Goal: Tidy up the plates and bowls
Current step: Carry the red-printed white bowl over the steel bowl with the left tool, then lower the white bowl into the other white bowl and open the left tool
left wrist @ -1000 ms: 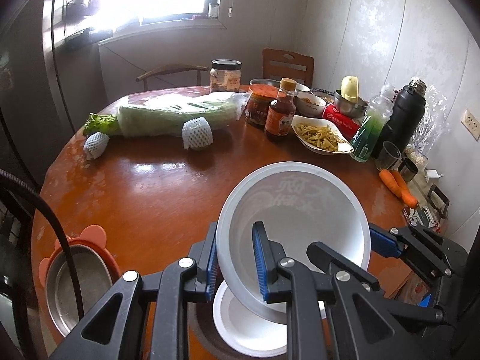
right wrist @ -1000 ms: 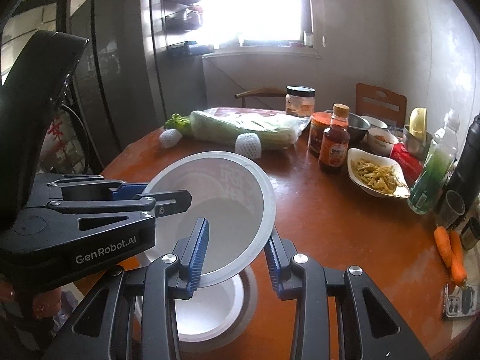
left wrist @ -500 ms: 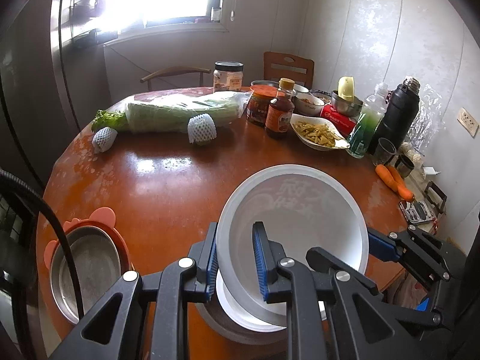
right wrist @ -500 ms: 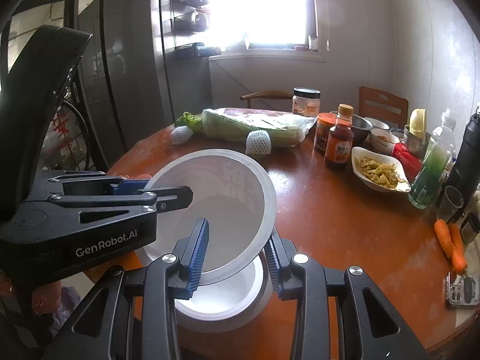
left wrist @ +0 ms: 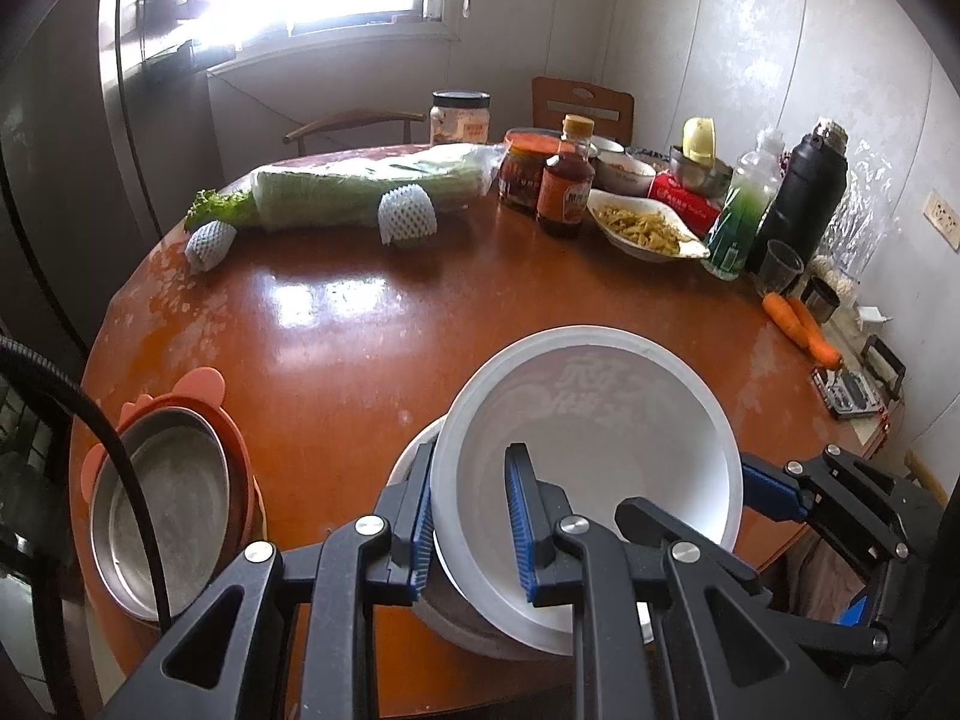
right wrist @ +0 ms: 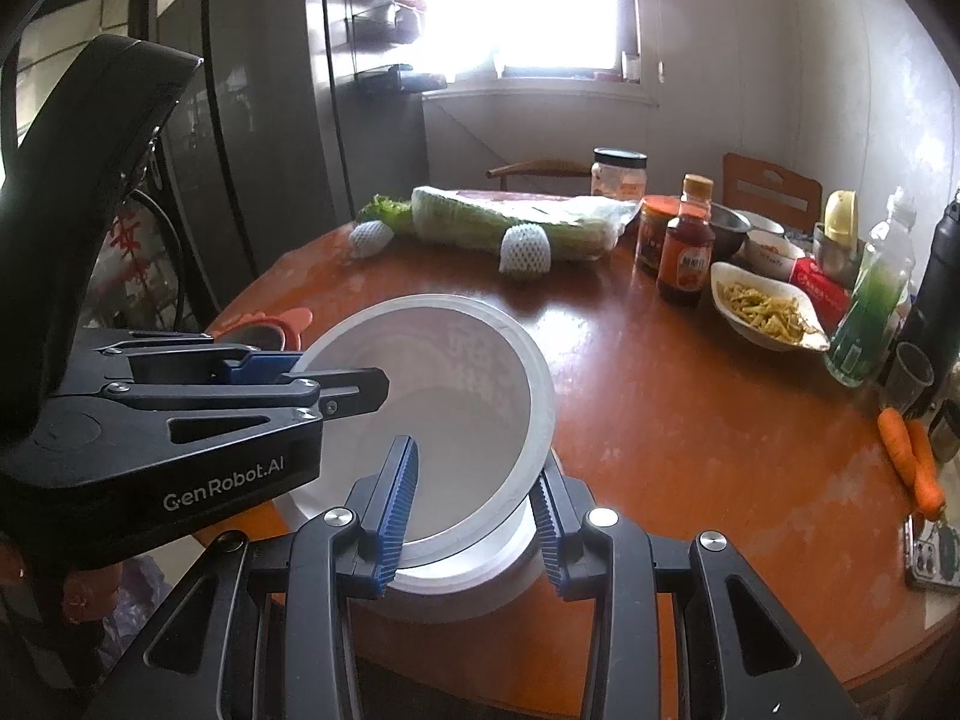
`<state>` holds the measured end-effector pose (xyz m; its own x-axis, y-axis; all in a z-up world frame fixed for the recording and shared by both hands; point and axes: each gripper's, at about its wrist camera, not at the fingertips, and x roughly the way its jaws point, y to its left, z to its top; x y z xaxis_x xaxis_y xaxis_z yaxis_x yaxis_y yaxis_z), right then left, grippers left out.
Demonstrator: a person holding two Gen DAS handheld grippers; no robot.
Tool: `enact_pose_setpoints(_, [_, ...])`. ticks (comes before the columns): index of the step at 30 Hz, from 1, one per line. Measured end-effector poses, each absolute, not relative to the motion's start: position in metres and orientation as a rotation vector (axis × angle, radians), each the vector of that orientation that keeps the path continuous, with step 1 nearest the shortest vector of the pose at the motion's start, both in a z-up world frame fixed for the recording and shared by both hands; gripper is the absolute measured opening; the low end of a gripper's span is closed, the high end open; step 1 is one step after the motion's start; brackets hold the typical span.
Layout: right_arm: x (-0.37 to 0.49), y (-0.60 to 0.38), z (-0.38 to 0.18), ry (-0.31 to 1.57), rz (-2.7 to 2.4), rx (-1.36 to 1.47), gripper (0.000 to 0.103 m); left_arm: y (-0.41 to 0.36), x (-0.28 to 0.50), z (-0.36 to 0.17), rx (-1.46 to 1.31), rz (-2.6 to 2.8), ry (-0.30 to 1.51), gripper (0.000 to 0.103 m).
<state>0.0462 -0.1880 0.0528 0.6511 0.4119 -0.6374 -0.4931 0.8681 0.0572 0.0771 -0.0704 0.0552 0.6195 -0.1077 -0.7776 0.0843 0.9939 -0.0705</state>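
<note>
A large white bowl [left wrist: 600,420] [right wrist: 456,384] hangs tilted, gripped by its rim from both sides. My left gripper [left wrist: 471,516] is shut on the near left rim, one blue pad inside and one outside. My right gripper [right wrist: 474,510] is shut on the near right rim the same way; its blue pad [left wrist: 771,489] also shows in the left wrist view. Directly beneath sits a second white bowl [right wrist: 462,591] [left wrist: 408,462] on the table near its front edge, and the held bowl's bottom dips into it. A steel bowl in an orange holder [left wrist: 162,498] stands to the left.
On the round brown table [left wrist: 360,348] lie a wrapped cabbage [left wrist: 366,192], jars, a sauce bottle [left wrist: 564,192], a dish of food [left wrist: 642,228], a green bottle, a black flask [left wrist: 804,192] and carrots [left wrist: 801,324] along the far and right sides. Chairs and a fridge stand behind.
Both grippers have sunk with the white bowl and drawn back toward the table's front edge. The bowl now dips into the white bowl below, which was clear beneath it before.
</note>
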Motion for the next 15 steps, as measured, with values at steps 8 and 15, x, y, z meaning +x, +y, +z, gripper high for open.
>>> enact_pose_setpoints(8, [0.05,-0.186,0.037,0.73,0.512,-0.136,0.04,-0.071,0.081,0.037,-0.024,-0.105,0.933,0.022])
enact_pose_setpoints(15, [0.052,-0.182,0.028,0.749,0.516,-0.144,0.04,-0.068,0.083,0.029,-0.022,-0.095,0.95,0.022])
